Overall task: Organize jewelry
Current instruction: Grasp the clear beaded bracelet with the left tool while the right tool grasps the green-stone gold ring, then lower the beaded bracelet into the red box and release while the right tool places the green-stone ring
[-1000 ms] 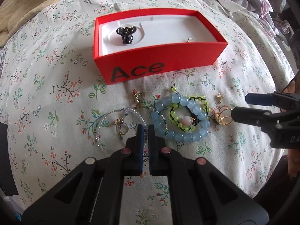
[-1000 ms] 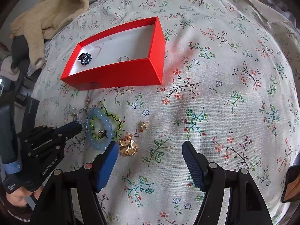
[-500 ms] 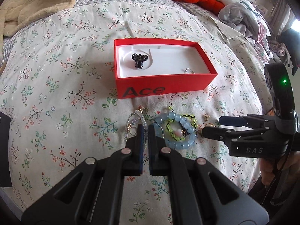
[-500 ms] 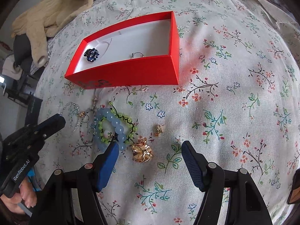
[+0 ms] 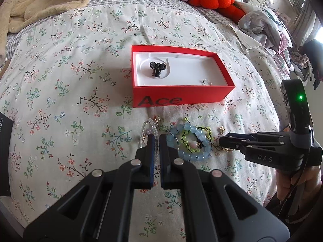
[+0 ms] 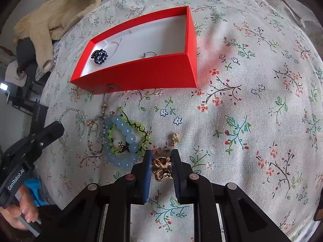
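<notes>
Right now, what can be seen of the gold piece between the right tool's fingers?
The gold ornament looks like shiny, polished metal, formed of interlaced openwork loops in a knot or flower shape. It lies on the floral bedspread, just right of the blue bead bracelet and below a small gold earring. The right tool has just been closing, and its blue pads sit against the ornament's sides. Whether it has left the fabric cannot be told.

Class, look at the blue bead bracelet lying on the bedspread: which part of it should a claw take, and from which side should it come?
Grip the blue bead bracelet across one stretch of its beaded ring, probably the near arc, which is clear of the green bead bracelet lying over it. Come from above: it lies flat on the soft floral bedspread, so one pad goes inside the ring, one outside.
</notes>
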### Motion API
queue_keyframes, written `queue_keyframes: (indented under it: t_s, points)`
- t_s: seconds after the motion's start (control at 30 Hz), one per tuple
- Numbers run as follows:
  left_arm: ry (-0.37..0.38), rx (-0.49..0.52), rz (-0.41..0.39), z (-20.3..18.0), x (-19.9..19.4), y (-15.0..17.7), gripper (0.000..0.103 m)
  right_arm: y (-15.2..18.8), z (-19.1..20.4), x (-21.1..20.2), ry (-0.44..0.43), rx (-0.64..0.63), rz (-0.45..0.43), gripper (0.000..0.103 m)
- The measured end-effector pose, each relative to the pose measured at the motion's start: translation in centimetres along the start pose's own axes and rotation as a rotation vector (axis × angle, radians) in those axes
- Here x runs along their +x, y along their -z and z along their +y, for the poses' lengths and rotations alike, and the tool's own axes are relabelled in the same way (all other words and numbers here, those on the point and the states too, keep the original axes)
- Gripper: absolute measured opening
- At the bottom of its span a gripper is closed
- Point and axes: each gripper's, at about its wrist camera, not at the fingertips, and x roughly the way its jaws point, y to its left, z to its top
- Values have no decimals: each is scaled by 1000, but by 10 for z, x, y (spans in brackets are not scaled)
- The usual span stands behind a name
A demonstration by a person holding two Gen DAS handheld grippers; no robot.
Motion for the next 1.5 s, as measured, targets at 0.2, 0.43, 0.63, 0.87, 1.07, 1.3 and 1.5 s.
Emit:
queue_keyframes:
  t_s: [0.2, 0.43, 0.63, 0.87, 1.07, 1.3, 1.5]
  points:
    - [9, -23, -38, 5, -12, -4, 5, 0, -6, -19, -31, 30, -53, 19]
    - [13, -31, -95, 1, -23, -16, 5, -8, -6, -43, -58, 60, -134, 19]
    - [34, -24, -163, -8, -26, -31, 5, -21, -8, -53, -61, 73, -185, 19]
    - [70, -16, -235, -23, -19, -50, 5, -41, -5, -53, -60, 54, -229, 19]
    - [129, -28, -273, -34, -6, -67, 5, -55, -4, -54, -59, 42, -284, 19]
    - [190, -55, -244, -39, 24, -75, 5, -63, -13, -51, -73, 61, -304, 19]
    - [114, -60, -202, -27, 36, -73, 5, -64, -15, -51, -69, 63, -313, 19]
